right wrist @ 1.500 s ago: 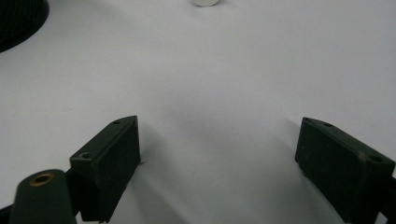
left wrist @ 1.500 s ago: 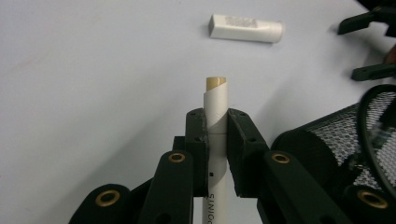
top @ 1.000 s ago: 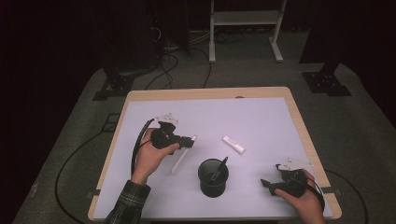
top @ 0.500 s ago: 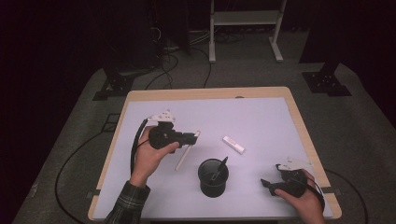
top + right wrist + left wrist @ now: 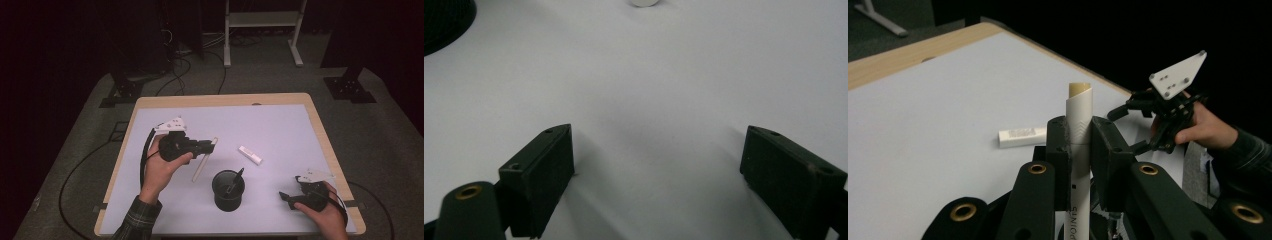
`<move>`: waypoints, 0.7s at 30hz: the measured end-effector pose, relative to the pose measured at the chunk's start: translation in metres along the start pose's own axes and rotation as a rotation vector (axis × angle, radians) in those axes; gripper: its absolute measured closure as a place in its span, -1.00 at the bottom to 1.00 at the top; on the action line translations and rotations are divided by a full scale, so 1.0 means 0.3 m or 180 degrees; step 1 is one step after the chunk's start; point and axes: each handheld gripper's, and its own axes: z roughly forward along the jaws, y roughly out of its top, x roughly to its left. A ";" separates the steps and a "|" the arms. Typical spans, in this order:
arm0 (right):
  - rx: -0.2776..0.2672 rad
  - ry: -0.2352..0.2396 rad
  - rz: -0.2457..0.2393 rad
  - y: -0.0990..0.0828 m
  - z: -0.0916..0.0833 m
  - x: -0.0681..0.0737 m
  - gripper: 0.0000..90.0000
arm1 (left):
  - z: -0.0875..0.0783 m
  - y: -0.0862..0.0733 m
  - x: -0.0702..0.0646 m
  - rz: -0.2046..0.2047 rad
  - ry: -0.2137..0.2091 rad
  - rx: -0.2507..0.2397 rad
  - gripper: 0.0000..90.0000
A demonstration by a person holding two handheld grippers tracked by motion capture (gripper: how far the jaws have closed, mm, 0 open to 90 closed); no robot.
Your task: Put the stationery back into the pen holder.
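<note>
White pen (image 5: 1080, 125): a slim white tube with a tan end, clamped between the two black jaws of the left gripper (image 5: 1081, 142). In the left gripper view its long axis runs straight up between the pads, crosswise to the jaws' closing direction, with the tan end standing clear above them and the printed lower barrel passing down behind them. In the high view the same pen (image 5: 204, 160) hangs slantwise from the left gripper (image 5: 209, 146), its free end pointing down and toward the person, off the table (image 5: 280, 125).

Black cup (image 5: 228, 190): stands upright just past the pen's lower end, to the right of the left gripper and nearer the person; a dark pen (image 5: 235, 180) leans inside it. Judged from this layout, the coming move is a carry toward the cup and a tilt that brings the pen's long axis upright over the cup's mouth. The left gripper is the nearer one to the cup.

White eraser-like bar (image 5: 250, 155): lies flat beyond the cup, apart from both grippers; also seen beyond the left jaws (image 5: 1022, 136).

Right gripper (image 5: 292, 199): rests low at the table's near right corner, well apart from the pen. In the right gripper view its jaws stand wide (image 5: 656, 175) with bare table between them, holding nothing.
</note>
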 end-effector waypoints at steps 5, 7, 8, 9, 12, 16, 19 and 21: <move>-0.0006 -0.0001 0.0005 0.000 0.001 0.001 -0.72 | -0.002 0.015 -0.033 0.0098 -0.0071 -0.0124 0.75; -0.0001 0.0000 0.0006 0.000 0.000 0.001 -0.72 | 0.000 0.017 -0.040 0.0119 -0.0083 -0.0157 0.75; -0.0005 0.0000 0.0006 0.000 0.001 0.001 -0.72 | 0.001 0.019 -0.044 0.0135 -0.0089 -0.0159 0.75; -0.0003 0.0001 0.0008 0.000 0.000 0.001 -0.72 | 0.006 0.022 -0.054 0.0155 -0.0117 -0.0194 0.75; -0.0003 0.0000 0.0007 0.000 0.000 0.001 -0.72 | 0.012 0.024 -0.062 0.0175 -0.0141 -0.0208 0.75; -0.0007 -0.0005 0.0002 0.000 0.001 0.001 -0.72 | 0.034 0.025 -0.083 0.0202 -0.0200 -0.0227 0.75; -0.0005 -0.0002 0.0000 0.000 0.001 0.000 -0.72 | 0.045 0.027 -0.092 0.0226 -0.0215 -0.0231 0.75; -0.0005 -0.0002 0.0000 0.000 0.001 0.000 -0.72 | 0.058 0.029 -0.101 0.0235 -0.0244 -0.0226 0.75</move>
